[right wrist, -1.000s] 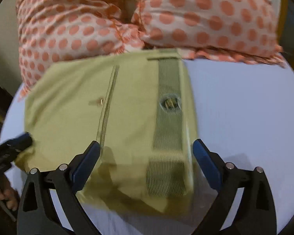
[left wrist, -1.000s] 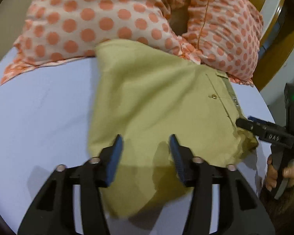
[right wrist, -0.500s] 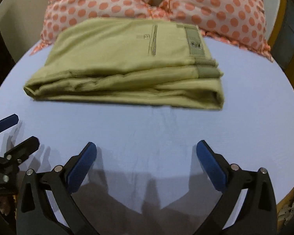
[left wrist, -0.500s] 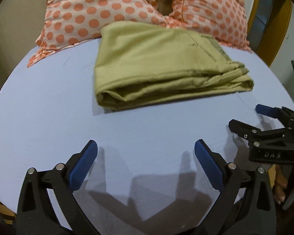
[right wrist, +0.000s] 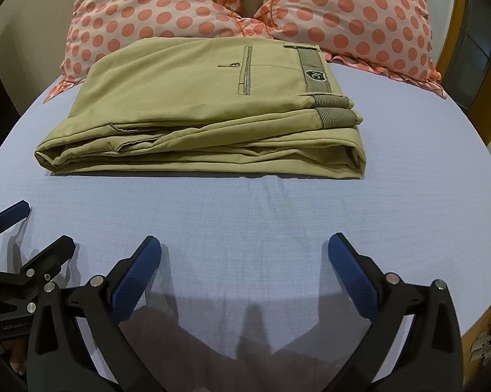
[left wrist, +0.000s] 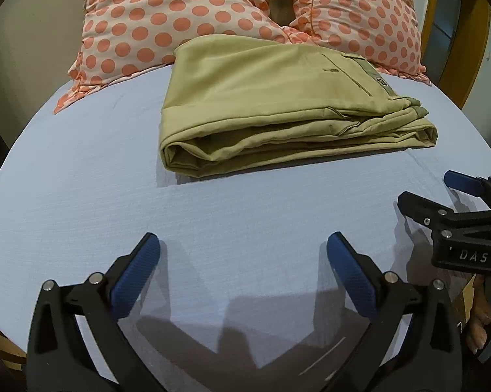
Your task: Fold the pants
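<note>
The khaki pants [left wrist: 278, 104] lie folded in a flat stack on the light blue bed sheet [left wrist: 82, 202], back pocket and waistband on top; they also show in the right wrist view [right wrist: 196, 104]. My left gripper [left wrist: 243, 261] is open and empty, held over the sheet well in front of the pants. My right gripper [right wrist: 245, 261] is open and empty too, at the same distance. The right gripper also shows at the right edge of the left wrist view [left wrist: 441, 196], and the left gripper at the left edge of the right wrist view [right wrist: 29, 232].
Two pink pillows with orange dots [left wrist: 186, 16] [right wrist: 359, 13] lean behind the pants. A wooden bed frame [left wrist: 457, 42] rises at the right. The sheet's front edge [right wrist: 408, 297] drops off just under the grippers.
Both grippers have let go of the pants and pulled back toward the front edge. The left jaws went from partly closed over the cloth to wide open. The pants now rest folded.
</note>
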Motion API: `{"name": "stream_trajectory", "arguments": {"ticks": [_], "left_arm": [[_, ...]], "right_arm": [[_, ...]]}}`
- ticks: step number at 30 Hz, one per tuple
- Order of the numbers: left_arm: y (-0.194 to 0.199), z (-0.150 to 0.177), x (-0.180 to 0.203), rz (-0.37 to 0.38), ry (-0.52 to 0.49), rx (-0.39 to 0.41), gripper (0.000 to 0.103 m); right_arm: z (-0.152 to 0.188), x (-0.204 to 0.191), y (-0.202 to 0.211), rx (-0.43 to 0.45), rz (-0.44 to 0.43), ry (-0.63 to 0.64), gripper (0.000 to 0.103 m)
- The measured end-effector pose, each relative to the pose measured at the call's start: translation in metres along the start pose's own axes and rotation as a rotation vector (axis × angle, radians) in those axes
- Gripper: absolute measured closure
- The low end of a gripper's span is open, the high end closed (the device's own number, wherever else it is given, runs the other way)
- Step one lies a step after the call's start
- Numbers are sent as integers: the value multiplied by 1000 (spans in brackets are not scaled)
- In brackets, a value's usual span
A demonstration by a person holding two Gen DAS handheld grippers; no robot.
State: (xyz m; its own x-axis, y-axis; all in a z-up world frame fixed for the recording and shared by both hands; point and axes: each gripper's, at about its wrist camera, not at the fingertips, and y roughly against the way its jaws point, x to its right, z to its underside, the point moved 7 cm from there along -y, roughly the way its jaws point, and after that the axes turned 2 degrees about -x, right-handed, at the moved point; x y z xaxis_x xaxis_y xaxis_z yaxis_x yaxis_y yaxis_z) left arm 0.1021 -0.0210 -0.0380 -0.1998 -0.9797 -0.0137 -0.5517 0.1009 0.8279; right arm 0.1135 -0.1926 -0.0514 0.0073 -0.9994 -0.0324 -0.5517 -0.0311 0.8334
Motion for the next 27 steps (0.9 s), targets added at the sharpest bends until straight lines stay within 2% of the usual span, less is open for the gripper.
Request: {"name": "stream_trajectory", "arguments": {"ticks": [27], "left_arm": [[0,-2,-2,0,1,5,2]], "right_arm": [[0,0,0,-1,1,-1,1]]}}
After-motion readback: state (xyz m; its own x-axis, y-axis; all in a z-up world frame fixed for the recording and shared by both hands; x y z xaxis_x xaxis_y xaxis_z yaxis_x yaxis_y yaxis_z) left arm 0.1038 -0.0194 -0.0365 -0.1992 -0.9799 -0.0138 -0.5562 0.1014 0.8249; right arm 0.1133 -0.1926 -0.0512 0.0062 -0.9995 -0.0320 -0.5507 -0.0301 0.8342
